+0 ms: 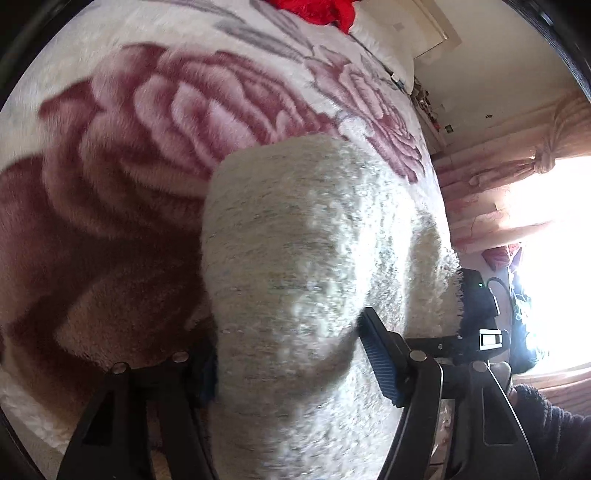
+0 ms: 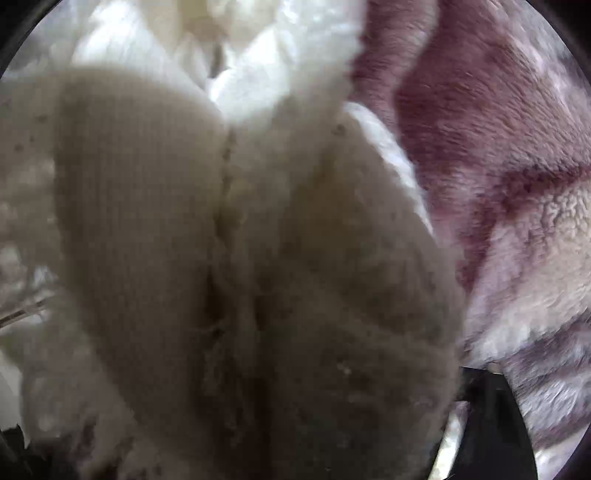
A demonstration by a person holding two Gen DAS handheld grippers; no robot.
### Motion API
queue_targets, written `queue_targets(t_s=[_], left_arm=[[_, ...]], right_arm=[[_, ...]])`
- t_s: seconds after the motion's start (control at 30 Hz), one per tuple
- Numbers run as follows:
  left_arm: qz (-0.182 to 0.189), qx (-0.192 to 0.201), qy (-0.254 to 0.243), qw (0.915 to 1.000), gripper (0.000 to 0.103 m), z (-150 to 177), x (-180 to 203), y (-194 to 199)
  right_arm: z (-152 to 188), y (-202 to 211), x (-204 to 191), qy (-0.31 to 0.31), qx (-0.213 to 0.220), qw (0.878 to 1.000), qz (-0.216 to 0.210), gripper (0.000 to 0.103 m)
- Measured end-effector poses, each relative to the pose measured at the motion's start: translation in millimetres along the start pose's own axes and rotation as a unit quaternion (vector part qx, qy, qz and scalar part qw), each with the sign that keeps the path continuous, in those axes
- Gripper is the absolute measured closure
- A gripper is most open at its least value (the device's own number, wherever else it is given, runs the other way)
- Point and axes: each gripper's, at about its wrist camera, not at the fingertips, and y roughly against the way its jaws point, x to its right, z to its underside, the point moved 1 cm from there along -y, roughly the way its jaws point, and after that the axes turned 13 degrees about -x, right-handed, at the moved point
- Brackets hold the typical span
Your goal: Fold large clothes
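Note:
A fluffy cream knitted garment (image 1: 310,266) hangs bunched between my left gripper's (image 1: 288,354) fingers, above a bed covered by a rose-patterned plush blanket (image 1: 155,122). The left jaws are closed on a thick fold of it; the right blue-padded finger (image 1: 380,362) shows, the left one is mostly hidden by the knit. In the right wrist view the same cream garment (image 2: 229,258) fills the frame, close and blurred, draped over my right gripper. Only one black finger (image 2: 491,417) shows at the lower right; the jaws' state is hidden.
A red cloth (image 1: 317,11) lies at the far end of the bed. Pink curtains (image 1: 517,166) and a bright window (image 1: 561,258) are to the right. The other black gripper (image 1: 476,317) shows beside the garment in the left wrist view.

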Motion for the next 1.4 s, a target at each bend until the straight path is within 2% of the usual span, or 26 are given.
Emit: queue_targets(t_s=[0.03, 0.1, 0.23, 0.3, 0.4, 0.5, 0.6, 0.7, 0.77, 0.8, 0.87, 0.97, 1.0, 1.07, 1.1, 1.13, 1.17, 1.2, 1.23, 1.27, 1.3, 1.33, 1.37, 1.4], left_arm=[[0.001, 0.002, -0.001, 1.0000, 0.039, -2.7, 1.4, 3.8], [0.003, 0.010, -0.007, 0.9999, 0.041, -9.7, 7.1, 15.9], [0.002, 0.026, -0.023, 0.9994, 0.042, -38.5, 24.1, 33.3], [0.008, 0.036, -0.029, 0.9989, 0.042, -61.7, 33.3, 39.6], [0.014, 0.046, -0.040, 0.9980, 0.041, -110.2, 46.5, 42.3], [0.019, 0.054, -0.045, 0.9974, 0.041, -163.4, 50.9, 37.1], [0.012, 0.052, -0.052, 0.9972, 0.041, -221.5, 48.5, 20.6], [-0.012, 0.036, -0.061, 0.9974, 0.042, -271.3, 41.0, -8.4], [-0.049, 0.012, -0.070, 0.9963, 0.042, -294.8, 34.4, -35.5], [-0.063, 0.003, -0.076, 0.9951, 0.041, -299.8, 33.2, -45.4], [-0.067, -0.006, -0.083, 0.9943, 0.039, -303.3, 31.3, -55.9], [-0.077, -0.009, -0.086, 0.9932, 0.038, -299.3, 39.7, -52.1], [-0.092, -0.007, -0.083, 0.9922, 0.038, -293.9, 45.0, -48.1], [-0.123, 0.003, -0.074, 0.9897, 0.038, -289.9, 53.3, -41.8], [-0.146, 0.013, -0.070, 0.9867, 0.038, -285.1, 58.9, -36.7], [-0.173, 0.025, -0.068, 0.9822, 0.039, -279.2, 65.5, -31.3], [-0.197, 0.038, -0.070, 0.9773, 0.039, -273.7, 72.3, -26.2], [-0.214, 0.048, -0.069, 0.9733, 0.039, -271.3, 76.7, -23.4], [-0.237, 0.060, -0.067, 0.9674, 0.039, -263.7, 83.2, -17.8], [-0.243, 0.068, -0.067, 0.9654, 0.038, -258.7, 85.6, -13.5], [-0.247, 0.080, -0.067, 0.9633, 0.034, -249.2, 92.2, -7.2], [-0.257, 0.087, -0.068, 0.9601, 0.014, -239.3, 99.8, -1.5], [-0.263, 0.092, -0.072, 0.9577, 0.000, -229.6, 107.7, 4.0], [-0.267, 0.098, -0.073, 0.9559, 0.000, -223.0, 114.7, 8.8]], right_arm=[[2.6, 2.9, -4.3, 0.001, 0.007, 1.000, -0.011, 0.032], [7.6, 6.6, -12.0, 0.005, 0.019, 0.999, -0.026, 0.038], [7.0, 31.2, -28.2, 0.019, 0.040, 0.998, -0.039, 0.039], [-3.9, 49.1, -38.3, 0.029, 0.053, 0.997, -0.042, 0.039], [-36.3, 83.6, -54.7, 0.040, 0.076, 0.996, -0.038, 0.039], [-82.4, 115.8, -67.1, 0.052, 0.087, 0.995, -0.024, 0.039], [-142.7, 144.1, -73.3, 0.060, 0.094, 0.994, -0.002, 0.040], [-186.3, 152.8, -67.2, 0.054, 0.103, 0.993, 0.017, 0.040], [-215.0, 160.6, -52.4, 0.039, 0.105, 0.993, 0.034, 0.040], [-226.6, 163.1, -41.7, 0.027, 0.103, 0.994, 0.037, 0.040], [-240.7, 158.7, -35.2, 0.016, 0.097, 0.995, 0.030, 0.039], [-240.0, 158.1, -25.0, 0.011, 0.089, 0.995, 0.039, 0.030], [-248.3, 158.4, -24.5, 0.008, 0.090, 0.995, 0.042, 0.024], [-228.3, 154.8, -31.3, -0.003, 0.106, 0.992, 0.075, 0.020], [-214.8, 154.4, -36.7, -0.003, 0.119, 0.987, 0.104, 0.013], [-200.7, 156.9, -46.1, -0.008, 0.136, 0.979, 0.152, 0.005], [-189.3, 157.2, -54.2, -0.015, 0.148, 0.970, 0.191, 0.005], [-173.8, 156.6, -66.0, -0.023, 0.168, 0.954, 0.246, 0.004], [-157.9, 155.7, -71.7, -0.027, 0.183, 0.943, 0.278, 0.002], [-140.7, 154.6, -81.4, -0.031, 0.204, 0.922, 0.328, 0.001], [-125.7, 152.1, -89.0, -0.038, 0.221, 0.899, 0.375, 0.000], [-124.4, 151.1, -91.4, -0.044, 0.232, 0.883, 0.406, 0.000], [-115.9, 153.6, -102.8, -0.048, 0.244, 0.866, 0.434, 0.000], [-99.7, 149.9, -113.3, -0.049, 0.255, 0.851, 0.457, 0.000]])
